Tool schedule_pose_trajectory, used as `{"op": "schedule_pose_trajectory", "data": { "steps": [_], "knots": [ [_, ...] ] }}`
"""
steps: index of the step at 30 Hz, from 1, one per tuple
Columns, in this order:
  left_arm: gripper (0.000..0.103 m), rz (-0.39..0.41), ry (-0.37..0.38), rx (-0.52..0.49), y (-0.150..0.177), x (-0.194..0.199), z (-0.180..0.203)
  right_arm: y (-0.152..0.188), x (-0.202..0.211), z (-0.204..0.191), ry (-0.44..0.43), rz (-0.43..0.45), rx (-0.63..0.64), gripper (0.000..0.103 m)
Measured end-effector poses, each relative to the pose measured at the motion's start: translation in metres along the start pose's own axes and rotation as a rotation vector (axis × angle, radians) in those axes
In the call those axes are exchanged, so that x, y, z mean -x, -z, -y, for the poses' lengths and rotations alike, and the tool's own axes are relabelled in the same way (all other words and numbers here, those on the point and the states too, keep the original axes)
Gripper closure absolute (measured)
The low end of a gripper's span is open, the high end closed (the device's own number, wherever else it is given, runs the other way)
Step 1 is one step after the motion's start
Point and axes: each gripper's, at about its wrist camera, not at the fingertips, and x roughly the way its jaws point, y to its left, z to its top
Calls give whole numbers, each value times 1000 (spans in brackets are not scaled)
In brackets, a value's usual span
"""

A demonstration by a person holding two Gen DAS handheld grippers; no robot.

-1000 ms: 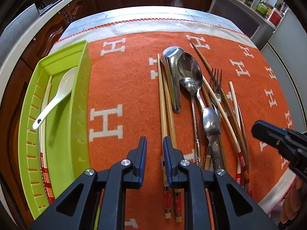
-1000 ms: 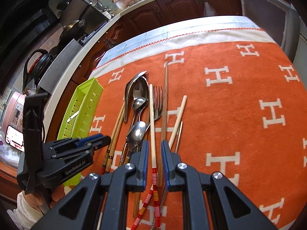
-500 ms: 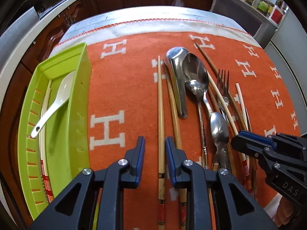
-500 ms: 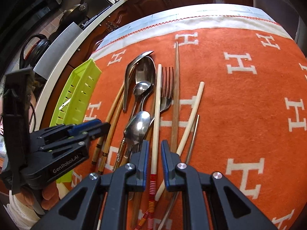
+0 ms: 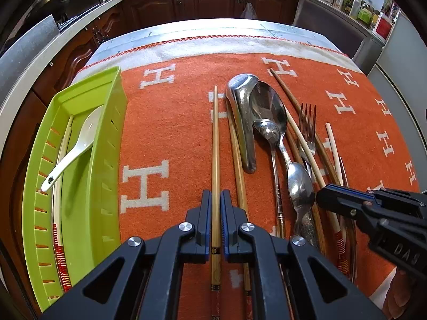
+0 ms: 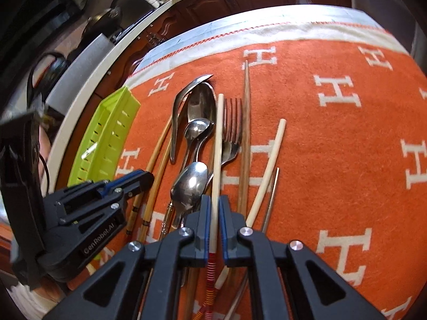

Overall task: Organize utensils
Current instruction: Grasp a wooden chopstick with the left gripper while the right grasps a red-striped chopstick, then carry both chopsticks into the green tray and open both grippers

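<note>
Chopsticks: left tongs [image 5: 216,200] grip the bamboo chopstick [image 5: 215,138], right tongs [image 6: 212,205] the pale chopstick [image 6: 219,138]; both have just closed. Lift level, clearing neighbouring spoons.

Orange cloth [image 5: 173,133] (H-patterned), utensils [image 5: 267,122], green tray [image 5: 112,133]

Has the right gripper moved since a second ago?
Yes. In the left wrist view the right gripper has come in from the right edge toward the small steel spoon, its jaws closing on the pale chopstick.
</note>
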Motion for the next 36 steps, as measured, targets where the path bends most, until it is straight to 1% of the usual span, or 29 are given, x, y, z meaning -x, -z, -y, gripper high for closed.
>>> {"op": "schedule_pose_trajectory", "data": {
  "steps": [3, 8, 11, 17, 21, 25, 29, 32, 36],
  "knots": [
    [99, -2, 20, 19, 1, 4, -5, 2, 4, 6, -17, 8, -50, 97],
    [99, 50, 39, 23, 3, 30, -12, 6, 19, 2, -31, 39, -71, 97],
    [99, 79, 47, 18, 5, 47, -13, 7, 28, -3, -35, 56, -71, 97],
    [99, 98, 48, 1, 15, 69, -15, 12, 43, -19, -34, 77, -49, 97],
    [99, 111, 22, 0, 22, 83, -23, 16, 46, -31, -32, 77, -31, 97],
    [99, 141, -4, 14, 25, 97, -41, 18, 48, -44, -35, 67, -6, 97],
    [99, 174, -33, 33, 27, 105, -60, 17, 49, -66, -44, 64, 30, 97],
    [99, 190, -53, 52, 29, 108, -77, 12, 50, -85, -54, 64, 56, 97],
    [99, 181, -59, 99, 33, 101, -104, 3, 45, -110, -67, 57, 51, 97]
  ]
}}
